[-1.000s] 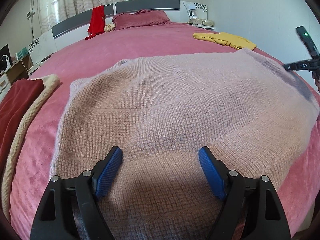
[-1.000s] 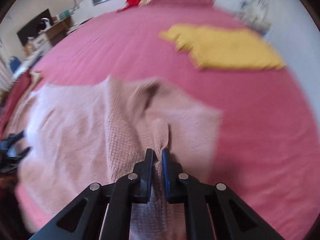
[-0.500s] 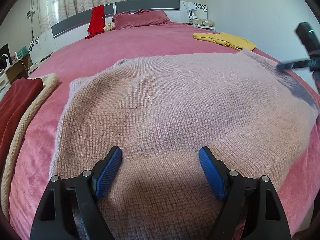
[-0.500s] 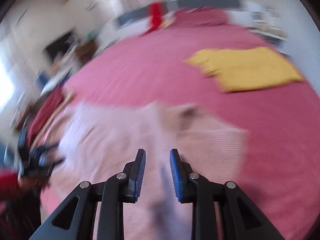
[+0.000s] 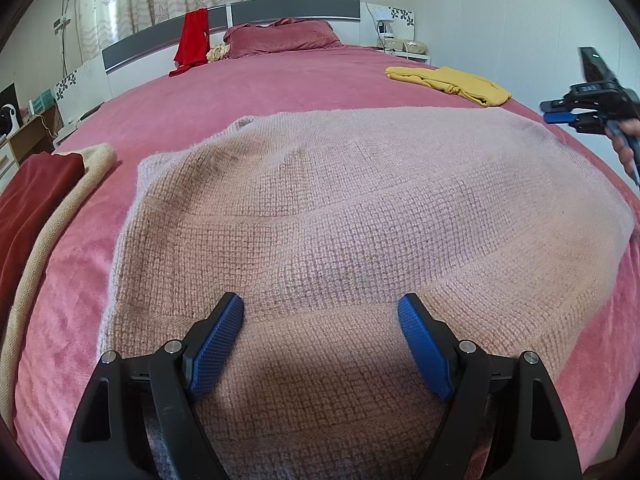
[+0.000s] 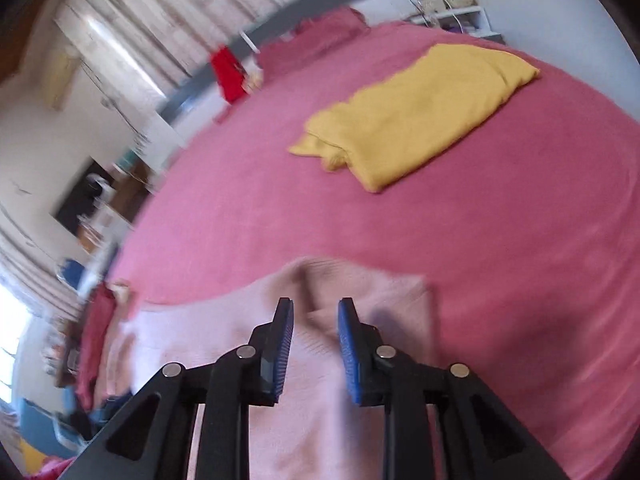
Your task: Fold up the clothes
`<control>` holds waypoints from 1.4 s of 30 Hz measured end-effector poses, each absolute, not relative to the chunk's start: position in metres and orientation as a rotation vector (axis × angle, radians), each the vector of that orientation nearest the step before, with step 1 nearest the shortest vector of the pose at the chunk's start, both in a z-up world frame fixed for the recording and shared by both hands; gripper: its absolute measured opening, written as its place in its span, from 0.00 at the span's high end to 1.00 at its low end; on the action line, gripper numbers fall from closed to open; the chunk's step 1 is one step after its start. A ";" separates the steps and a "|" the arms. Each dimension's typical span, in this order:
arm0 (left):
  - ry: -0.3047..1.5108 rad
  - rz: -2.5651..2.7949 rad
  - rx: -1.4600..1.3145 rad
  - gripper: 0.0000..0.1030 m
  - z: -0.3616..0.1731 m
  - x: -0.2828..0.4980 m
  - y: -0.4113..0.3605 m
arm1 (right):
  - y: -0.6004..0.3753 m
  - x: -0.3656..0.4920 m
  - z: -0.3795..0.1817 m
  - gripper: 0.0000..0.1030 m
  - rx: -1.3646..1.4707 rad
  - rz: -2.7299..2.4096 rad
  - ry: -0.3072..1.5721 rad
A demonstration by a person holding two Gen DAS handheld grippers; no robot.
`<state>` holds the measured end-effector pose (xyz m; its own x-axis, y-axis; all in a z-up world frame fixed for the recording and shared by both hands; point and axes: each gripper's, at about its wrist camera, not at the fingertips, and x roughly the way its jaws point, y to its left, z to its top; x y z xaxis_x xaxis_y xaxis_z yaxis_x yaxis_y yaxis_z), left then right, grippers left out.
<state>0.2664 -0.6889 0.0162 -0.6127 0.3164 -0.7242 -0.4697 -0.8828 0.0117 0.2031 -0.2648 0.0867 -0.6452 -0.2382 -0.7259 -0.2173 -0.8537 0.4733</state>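
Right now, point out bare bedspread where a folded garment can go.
Widest bare stretch: between the pink sweater and the pillow, left of the yellow garment. Narrow strip between sweater and dark red garment. Near edge is crowded: sweater fills it.

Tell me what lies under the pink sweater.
The pink sweater lies spread on the pink bedspread, which shows all around it. Whatever the sweater covers directly beneath cannot be seen.
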 end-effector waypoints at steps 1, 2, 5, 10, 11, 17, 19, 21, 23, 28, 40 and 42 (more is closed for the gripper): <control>0.278 2.467 -1.054 0.21 0.016 0.266 -0.689 | -0.264 0.196 0.082 0.75 1.362 -2.677 -0.831; 0.276 2.466 -1.055 0.21 0.017 0.266 -0.690 | -0.263 0.188 0.076 0.75 1.409 -2.635 -0.815; 0.272 2.465 -1.057 0.21 0.017 0.266 -0.690 | -0.283 0.175 0.065 0.75 1.458 -2.466 -0.776; 0.274 2.465 -1.057 0.21 0.017 0.266 -0.691 | -0.335 0.170 0.063 0.73 1.475 -2.437 -0.431; 0.272 2.464 -1.057 0.21 0.017 0.266 -0.691 | -0.345 0.172 0.061 0.73 1.476 -2.465 -0.323; 0.272 2.463 -1.057 0.21 0.016 0.266 -0.692 | -0.352 0.182 0.056 0.73 1.433 -2.542 -0.279; 0.271 2.462 -1.057 0.21 0.016 0.266 -0.692 | -0.340 0.173 0.054 0.73 1.407 -2.528 -0.510; 0.271 2.463 -1.055 0.21 0.016 0.266 -0.692 | -0.320 0.170 0.046 0.73 1.383 -2.521 -0.709; 0.270 2.463 -1.055 0.21 0.015 0.266 -0.690 | -0.301 0.170 0.034 0.73 1.343 -2.482 -0.903; 0.267 2.461 -1.056 0.21 0.015 0.265 -0.690 | -0.268 0.167 0.005 0.73 1.221 -2.350 -1.282; 0.266 2.460 -1.056 0.21 0.014 0.265 -0.691 | -0.300 0.192 0.093 0.86 1.176 -3.041 -0.261; 0.270 2.462 -1.055 0.21 0.014 0.265 -0.690 | -0.308 0.195 0.088 0.83 1.216 -2.999 -0.230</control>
